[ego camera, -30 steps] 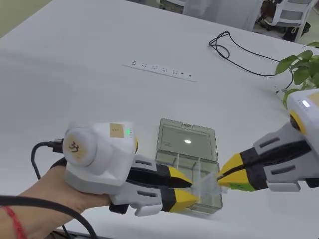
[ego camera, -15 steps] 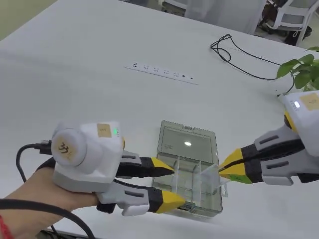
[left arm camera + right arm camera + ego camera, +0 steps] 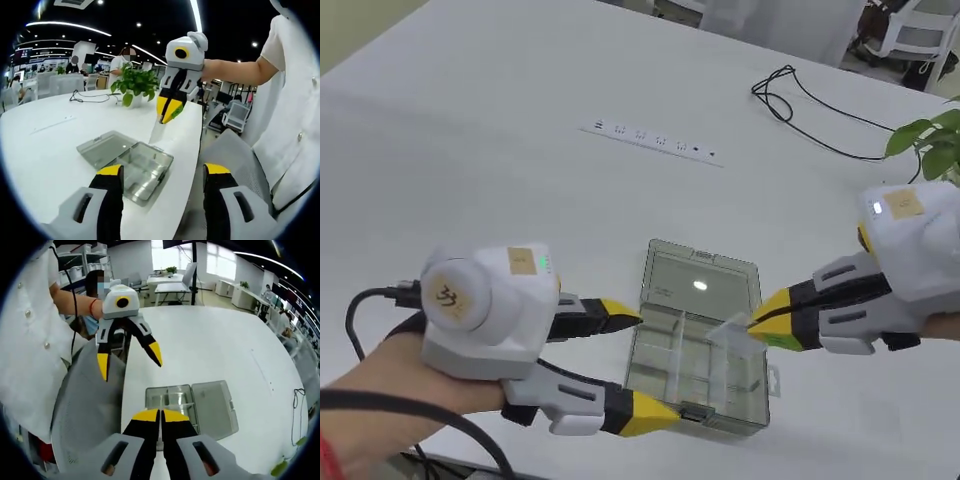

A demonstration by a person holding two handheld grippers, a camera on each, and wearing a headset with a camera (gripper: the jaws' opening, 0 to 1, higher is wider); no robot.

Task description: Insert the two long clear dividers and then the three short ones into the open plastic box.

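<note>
Right gripper (image 3: pixel 757 327) first: its yellow-tipped fingers (image 3: pixel 778 325) are pinched together on a clear flat plastic divider (image 3: pixel 732 335), which hangs tilted from the tips, out over the 3 o'clock side of the open smoky-clear plastic box (image 3: pixel 720 420). It isn't seated, and whether its low edge touches anything inside I can't tell. Big change on the other side: the left gripper (image 3: pixel 636 362) was crowded in over the box a second ago with its fingers (image 3: pixel 642 411) fairly close. Now they are spread wide with nothing between them, and it has drawn back to 9 o'clock, one tip at the box's near corner, the other by its side wall. The right gripper has edged towards the hinge side too, and the divider with it. So the right gripper looks to have sole charge of this piece, and the slot is open for it. The box lies mid-counter, its flat hinged lid (image 3: pixel 705 275) folded back at 12 o'clock. Clear partitions already stand inside, though I can't count them. Lining the divider up square with its grooves is the tricky part ahead. Further out on the white counter (image 3: pixel 500 120), a white power strip (image 3: pixel 655 140) at 12 o'clock and a black cable (image 3: pixel 800 95) at 1 o'clock sit well apart from the work.
</note>
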